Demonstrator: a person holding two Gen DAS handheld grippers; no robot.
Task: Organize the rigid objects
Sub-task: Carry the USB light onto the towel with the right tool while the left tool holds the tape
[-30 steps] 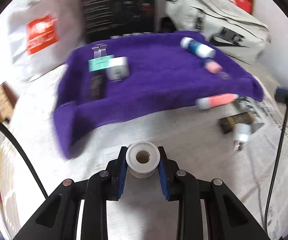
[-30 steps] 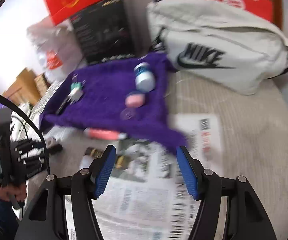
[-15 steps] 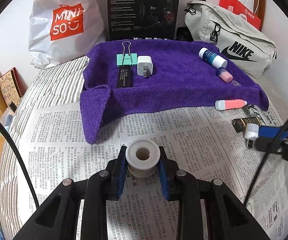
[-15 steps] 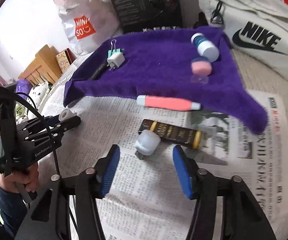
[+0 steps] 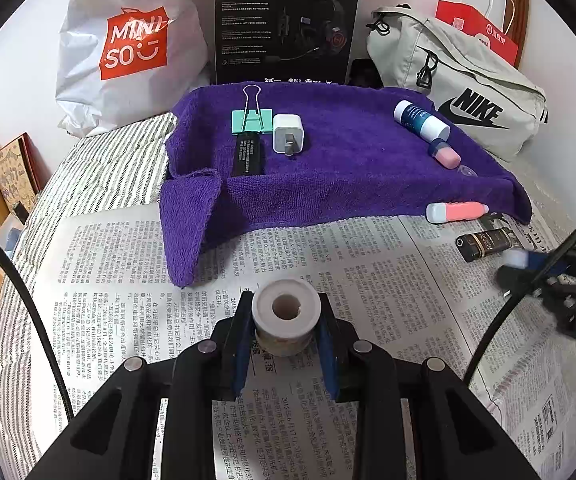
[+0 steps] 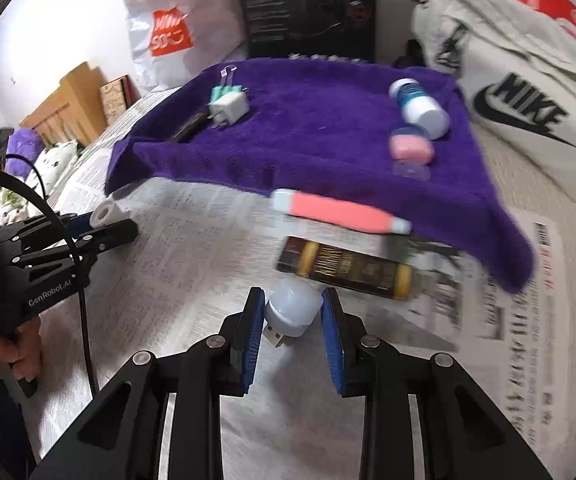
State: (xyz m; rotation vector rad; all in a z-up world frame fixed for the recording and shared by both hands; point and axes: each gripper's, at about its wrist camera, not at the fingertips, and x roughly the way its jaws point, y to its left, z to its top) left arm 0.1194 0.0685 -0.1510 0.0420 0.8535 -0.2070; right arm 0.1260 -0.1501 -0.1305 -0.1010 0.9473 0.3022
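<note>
Two handheld grippers are working over newspaper (image 5: 368, 272) spread on a striped bed, with a purple towel (image 5: 348, 160) lying farther ahead.

The left gripper (image 5: 285, 322) is clenching its jaws on a white tape roll (image 5: 285, 312). The roll's hollow core is facing the camera, so its axis is running forward toward the towel. The towel's near edge is lying straight ahead of these jaws, well apart.

The right gripper (image 6: 292, 316) is straddling a small white USB light (image 6: 292, 310) resting on the newspaper. Its round head is pointing forward, its metal plug angling back toward the left pad. The pads are sitting just beside the light; whether they are already pressing on it cannot be told. A dark gold-printed tube (image 6: 348, 268) is lying crosswise just beyond the light, with a pink and white tube (image 6: 340, 210) behind it at the towel's edge.

The right gripper is the nearer to these loose pieces.
</note>
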